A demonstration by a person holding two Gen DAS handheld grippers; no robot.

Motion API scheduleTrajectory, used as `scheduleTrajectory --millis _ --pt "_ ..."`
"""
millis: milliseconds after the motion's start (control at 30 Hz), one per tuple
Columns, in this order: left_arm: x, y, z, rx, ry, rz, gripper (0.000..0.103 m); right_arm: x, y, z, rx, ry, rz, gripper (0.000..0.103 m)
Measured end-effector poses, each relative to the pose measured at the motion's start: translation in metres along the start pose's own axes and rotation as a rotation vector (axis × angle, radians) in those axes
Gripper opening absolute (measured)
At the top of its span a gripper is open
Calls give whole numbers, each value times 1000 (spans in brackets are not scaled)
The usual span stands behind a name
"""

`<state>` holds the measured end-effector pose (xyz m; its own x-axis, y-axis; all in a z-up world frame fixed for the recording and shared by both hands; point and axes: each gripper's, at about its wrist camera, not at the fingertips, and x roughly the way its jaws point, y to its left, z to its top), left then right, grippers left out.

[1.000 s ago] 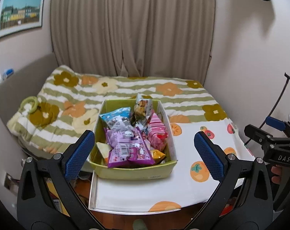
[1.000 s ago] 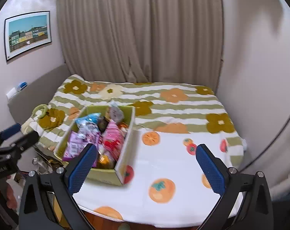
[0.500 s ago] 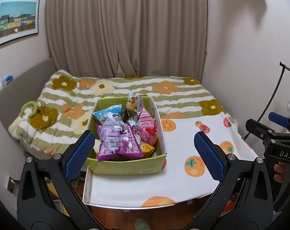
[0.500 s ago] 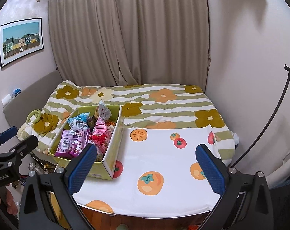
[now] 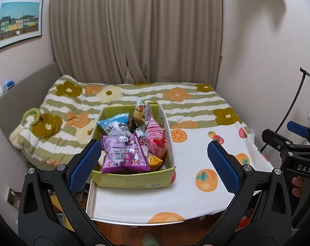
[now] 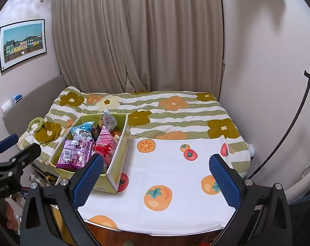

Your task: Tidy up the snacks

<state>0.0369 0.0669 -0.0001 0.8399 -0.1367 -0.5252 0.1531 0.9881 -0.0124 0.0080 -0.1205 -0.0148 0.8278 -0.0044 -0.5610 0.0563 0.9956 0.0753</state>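
A green cardboard box (image 5: 134, 179) full of snack packets stands at the left of a white table (image 5: 196, 194) printed with orange fruit. A purple packet (image 5: 124, 155) lies in front, a pink one (image 5: 157, 141) to its right, a blue one (image 5: 114, 123) behind. The box also shows in the right wrist view (image 6: 118, 164). My left gripper (image 5: 154, 166) is open and empty, held back from the table's near edge in front of the box. My right gripper (image 6: 156, 179) is open and empty over the table's near edge, to the right of the box.
A bed with a green-striped flowered quilt (image 5: 175, 100) lies behind the table, with a green ring toy (image 5: 33, 115) at its left. Beige curtains (image 5: 134, 30) hang at the back. A black stand pole (image 6: 288, 131) leans at the right wall.
Both grippers have pulled back and risen from the table, so the box and table look smaller and farther. Both stay open and empty.
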Motion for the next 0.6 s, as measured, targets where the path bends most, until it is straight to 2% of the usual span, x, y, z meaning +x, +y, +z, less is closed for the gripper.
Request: scheduleTrajectory --millis 600 --pt "-2 -6 1 1 -3 7 103 3 -7 2 -1 4 1 102"
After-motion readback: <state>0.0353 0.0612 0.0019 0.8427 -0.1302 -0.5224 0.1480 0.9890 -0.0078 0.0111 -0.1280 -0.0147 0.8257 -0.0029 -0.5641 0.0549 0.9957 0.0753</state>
